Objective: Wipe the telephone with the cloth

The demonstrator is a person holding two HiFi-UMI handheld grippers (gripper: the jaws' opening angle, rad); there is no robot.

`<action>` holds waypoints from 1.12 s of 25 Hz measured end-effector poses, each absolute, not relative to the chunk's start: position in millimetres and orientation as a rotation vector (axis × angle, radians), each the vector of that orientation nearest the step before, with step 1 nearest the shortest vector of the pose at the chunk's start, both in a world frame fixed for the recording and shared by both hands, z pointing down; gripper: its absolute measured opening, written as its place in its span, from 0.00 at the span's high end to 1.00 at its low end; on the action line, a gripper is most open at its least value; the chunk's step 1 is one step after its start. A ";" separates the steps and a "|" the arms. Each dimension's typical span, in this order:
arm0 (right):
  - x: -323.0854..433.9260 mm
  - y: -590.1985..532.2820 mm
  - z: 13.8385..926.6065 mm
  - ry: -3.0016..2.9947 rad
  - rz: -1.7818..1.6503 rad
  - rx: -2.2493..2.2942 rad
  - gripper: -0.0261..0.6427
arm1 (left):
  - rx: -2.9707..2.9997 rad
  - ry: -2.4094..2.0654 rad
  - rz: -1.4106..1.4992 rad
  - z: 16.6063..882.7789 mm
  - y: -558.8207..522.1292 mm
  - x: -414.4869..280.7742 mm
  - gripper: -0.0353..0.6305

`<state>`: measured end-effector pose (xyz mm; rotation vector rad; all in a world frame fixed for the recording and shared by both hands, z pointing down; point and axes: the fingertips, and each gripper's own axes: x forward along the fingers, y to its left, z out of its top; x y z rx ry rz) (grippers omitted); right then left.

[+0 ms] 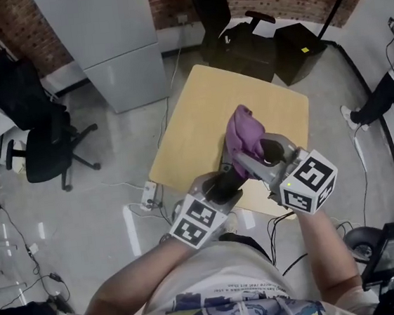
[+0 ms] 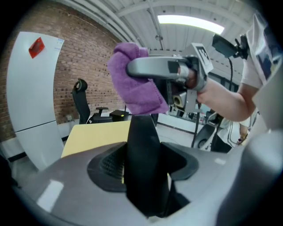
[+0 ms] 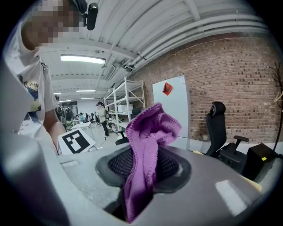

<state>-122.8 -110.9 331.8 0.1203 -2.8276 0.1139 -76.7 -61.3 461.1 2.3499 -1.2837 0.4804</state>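
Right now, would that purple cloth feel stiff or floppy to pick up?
Probably floppy: the purple knitted cloth bunches and folds above the right tongs. Likely light, since one pinch holds it up. Its textured weave seems unlikely to slip.

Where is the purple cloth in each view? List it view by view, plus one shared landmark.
Head view: purple cloth at centre, over the yellow table.
Left gripper view: purple cloth at upper centre.
Right gripper view: purple cloth between the jaws, centre.
Shared landmark: the white cabinet.
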 end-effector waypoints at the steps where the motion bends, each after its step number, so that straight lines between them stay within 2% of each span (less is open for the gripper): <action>1: -126.2 -101.0 329.7 -2.834 0.115 0.087 0.80 | 2.351 -1.284 0.481 461.1 -62.3 -75.4 0.57; 10: -146.3 -43.9 348.2 -2.806 0.141 -0.112 0.80 | 2.373 -1.288 0.489 454.0 -68.1 -68.4 0.57; 28: -86.6 -135.0 339.3 -2.827 0.116 0.167 0.80 | 2.318 -1.338 0.468 461.2 -72.5 -71.6 0.57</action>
